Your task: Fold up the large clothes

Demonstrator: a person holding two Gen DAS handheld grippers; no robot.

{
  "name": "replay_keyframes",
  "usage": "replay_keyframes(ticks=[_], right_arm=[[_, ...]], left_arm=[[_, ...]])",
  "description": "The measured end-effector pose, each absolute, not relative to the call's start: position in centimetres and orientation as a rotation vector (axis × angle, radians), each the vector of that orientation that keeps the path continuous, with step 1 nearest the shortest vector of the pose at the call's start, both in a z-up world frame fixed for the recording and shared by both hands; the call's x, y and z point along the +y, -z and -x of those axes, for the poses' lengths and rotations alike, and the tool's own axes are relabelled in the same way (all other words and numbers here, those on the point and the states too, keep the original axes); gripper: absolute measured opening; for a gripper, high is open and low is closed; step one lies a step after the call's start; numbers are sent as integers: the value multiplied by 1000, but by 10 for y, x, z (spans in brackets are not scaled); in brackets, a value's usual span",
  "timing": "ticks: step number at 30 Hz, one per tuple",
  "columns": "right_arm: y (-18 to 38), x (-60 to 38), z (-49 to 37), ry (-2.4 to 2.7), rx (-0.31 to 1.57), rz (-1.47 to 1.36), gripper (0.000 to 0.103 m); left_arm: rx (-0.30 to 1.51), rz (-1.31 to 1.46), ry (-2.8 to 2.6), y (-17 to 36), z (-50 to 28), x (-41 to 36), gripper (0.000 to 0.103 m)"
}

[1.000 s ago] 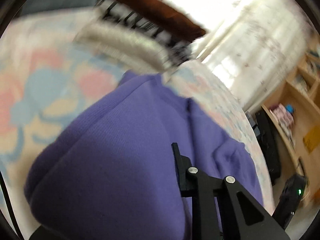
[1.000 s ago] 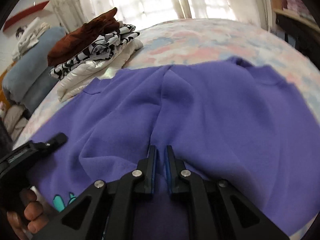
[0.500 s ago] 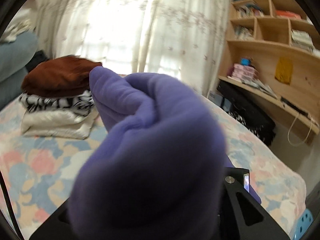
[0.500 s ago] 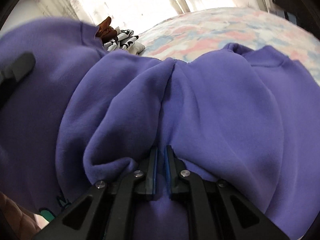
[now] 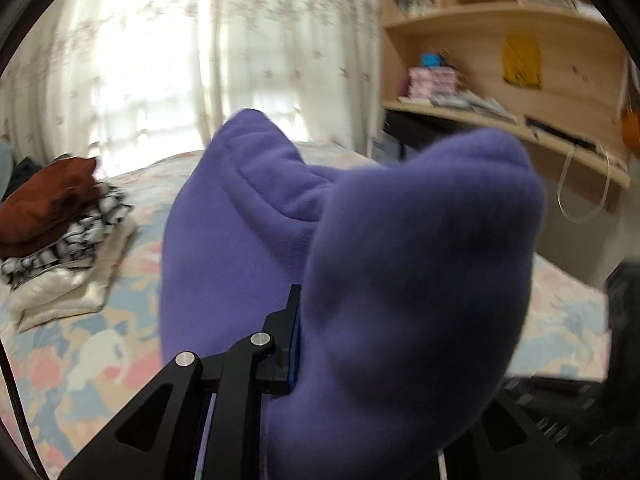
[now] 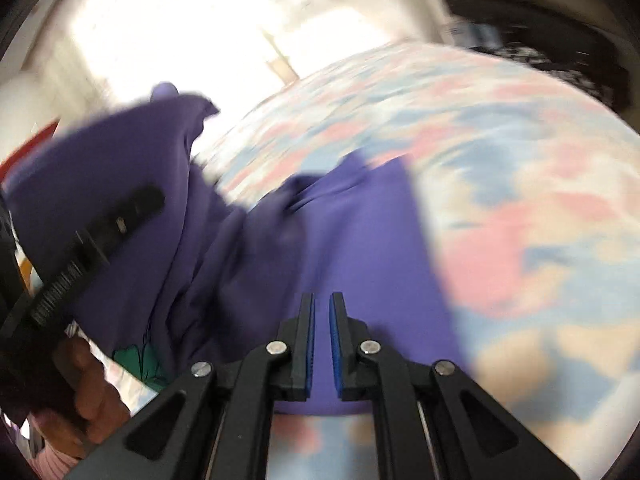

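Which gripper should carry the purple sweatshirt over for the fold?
Left. The left gripper already clamps the purple sweatshirt, lifted off the bed; the right gripper looks empty.

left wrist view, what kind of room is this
Most likely a bedroom: a bed with a floral sheet, a stack of folded clothes on it, a curtained window, and wooden shelves along the wall.

Purple fleece sweatshirt point(image 5: 400, 280), bunched and lifted at one end, rest trailing rumpled across floral bedspread point(image 6: 540, 200)
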State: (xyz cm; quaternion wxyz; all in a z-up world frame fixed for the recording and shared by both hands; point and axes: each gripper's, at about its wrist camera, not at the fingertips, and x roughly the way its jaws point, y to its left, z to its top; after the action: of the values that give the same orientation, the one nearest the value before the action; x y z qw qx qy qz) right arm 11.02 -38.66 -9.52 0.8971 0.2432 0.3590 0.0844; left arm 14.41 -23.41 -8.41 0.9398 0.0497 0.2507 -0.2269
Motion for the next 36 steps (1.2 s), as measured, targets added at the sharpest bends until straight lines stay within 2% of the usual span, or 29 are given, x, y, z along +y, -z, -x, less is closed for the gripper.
replay_keyframes(ticks=[8, 17, 20, 22, 24, 29, 36], right_arm=[[112, -439, -99, -56, 750, -598, 7], [131, -447, -97, -59, 802, -617, 7], [127, -448, -95, -68, 798, -609, 7], [123, -448, -95, -76, 792, -607, 7], [119, -448, -93, -75, 785, -601, 7], [113, -449, -90, -74, 774, -601, 7], [104, -446, -90, -93, 775, -589, 8]], left_arm=[[640, -280, 473, 150, -144, -320, 16], [601, -424, 446, 177, -129, -348, 17], [620, -403, 485, 169, -132, -343, 29], [641, -392, 529, 163, -134, -340, 56], [650, -376, 566, 157, -133, -337, 64], [706, -297, 621, 147, -140, -325, 65], [817, -145, 730, 121, -136, -306, 72]])
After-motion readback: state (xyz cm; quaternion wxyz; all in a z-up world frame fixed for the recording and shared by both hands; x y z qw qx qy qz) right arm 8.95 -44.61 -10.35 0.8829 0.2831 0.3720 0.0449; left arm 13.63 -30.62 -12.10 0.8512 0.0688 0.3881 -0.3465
